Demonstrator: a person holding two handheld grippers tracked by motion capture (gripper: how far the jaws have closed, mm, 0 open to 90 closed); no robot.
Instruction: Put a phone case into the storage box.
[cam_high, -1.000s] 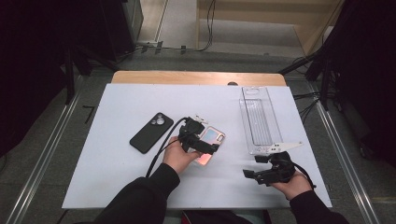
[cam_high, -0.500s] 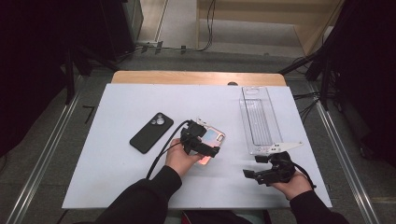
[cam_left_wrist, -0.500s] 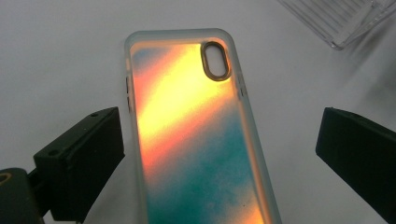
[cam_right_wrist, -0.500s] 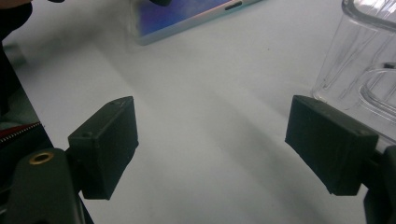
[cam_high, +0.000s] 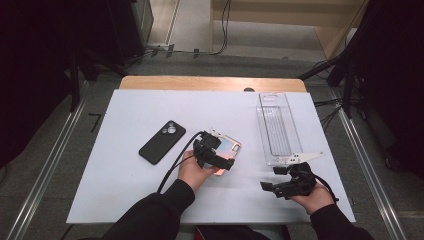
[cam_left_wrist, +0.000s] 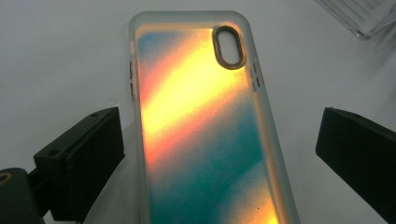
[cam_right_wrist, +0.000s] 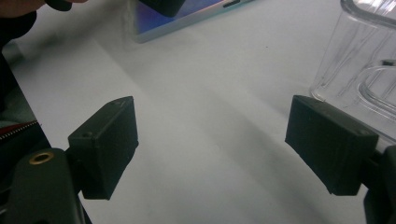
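An iridescent phone case (cam_left_wrist: 205, 140) with a clear rim lies flat on the white table, camera hole at its far end. My left gripper (cam_left_wrist: 219, 135) hovers over its near half, one jaw on each side of the case, both apart from its rims, open. In the high view the left gripper (cam_high: 222, 162) sits over the case (cam_high: 231, 146) at mid-table. A black phone (cam_high: 161, 142) lies face down to the left of it. My right gripper (cam_high: 270, 178) rests near the front right, open, with bare table between its jaws (cam_right_wrist: 210, 140).
A long clear plastic tray (cam_high: 276, 127) stands at the right of the table, and its near corner (cam_right_wrist: 364, 70) is just beyond my right gripper's right jaw. A wooden strip (cam_high: 210, 83) runs along the table's far edge. Metal rails flank the table.
My left gripper has crept slightly toward the near end of the case. The right gripper has kept still.
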